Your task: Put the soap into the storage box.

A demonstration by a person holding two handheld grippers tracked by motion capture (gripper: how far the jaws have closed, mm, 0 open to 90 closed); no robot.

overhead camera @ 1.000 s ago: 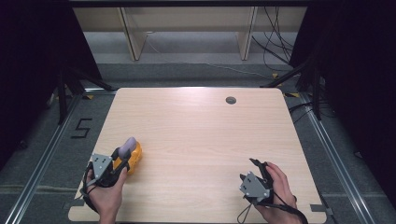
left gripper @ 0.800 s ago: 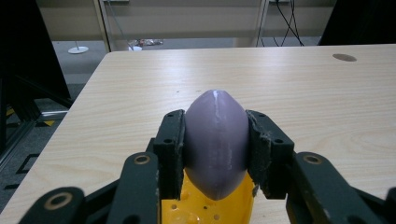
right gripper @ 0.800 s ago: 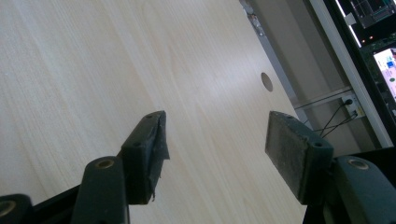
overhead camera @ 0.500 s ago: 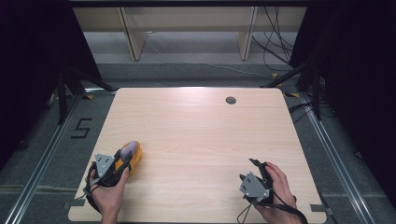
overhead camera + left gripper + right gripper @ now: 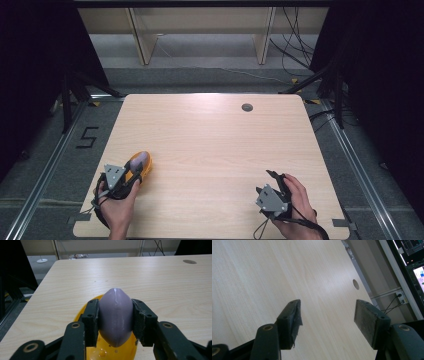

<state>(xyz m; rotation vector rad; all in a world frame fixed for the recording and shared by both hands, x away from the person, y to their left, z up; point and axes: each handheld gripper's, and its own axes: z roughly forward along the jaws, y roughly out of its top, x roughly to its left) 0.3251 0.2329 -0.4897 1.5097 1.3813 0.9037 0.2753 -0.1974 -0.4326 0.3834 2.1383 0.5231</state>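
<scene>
Here the left gripper (image 5: pixel 115 322) has its jaws clamped on a smooth lilac egg-shaped object (image 5: pixel 115 315), just above a round yellow plastic dish (image 5: pixel 125 351) near the pale wooden table's (image 5: pixel 215 145) left front corner; the right gripper (image 5: pixel 327 320) stands wide open, empty, above bare wood.

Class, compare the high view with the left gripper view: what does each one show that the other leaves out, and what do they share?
High view alone: the right tool, open over bare table, both hands, the floor marked 5. Left gripper view alone: the pads pressing the sides of the purple soap, and holes in the yellow dish beneath. Shared: the left tool, soap, dish, table and its round grommet.
</scene>
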